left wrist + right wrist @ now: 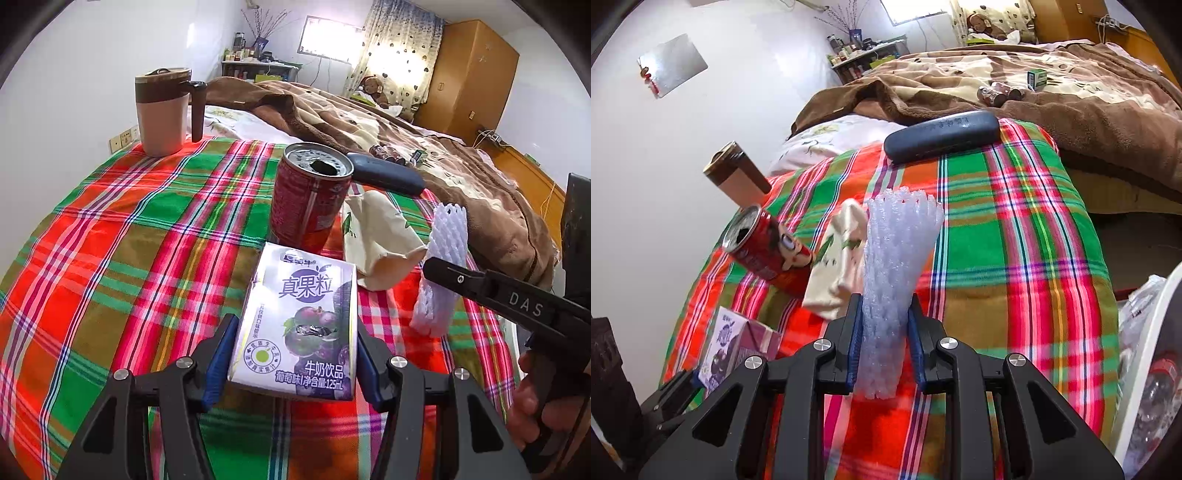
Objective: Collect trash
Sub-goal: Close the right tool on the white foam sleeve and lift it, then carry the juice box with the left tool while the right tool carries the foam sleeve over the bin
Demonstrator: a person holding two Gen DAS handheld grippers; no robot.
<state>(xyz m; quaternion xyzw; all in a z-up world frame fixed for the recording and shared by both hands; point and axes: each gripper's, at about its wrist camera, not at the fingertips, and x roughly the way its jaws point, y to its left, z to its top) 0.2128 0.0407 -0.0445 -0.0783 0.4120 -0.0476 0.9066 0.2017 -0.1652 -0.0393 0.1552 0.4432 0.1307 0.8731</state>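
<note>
A purple and white milk drink carton stands on the plaid cloth with my left gripper shut on its two sides. Behind the carton is an opened red drink can and a crumpled cream paper wrapper. My right gripper is shut on a white foam fruit net, squeezing its lower part. In the left wrist view the same foam net hangs at the right, held by the right gripper's black finger.
A lidded mug with a brown handle stands at the far left of the cloth. A dark blue glasses case lies at the far edge. A bed with a brown blanket lies beyond. A white bin with plastic bottles is at the right.
</note>
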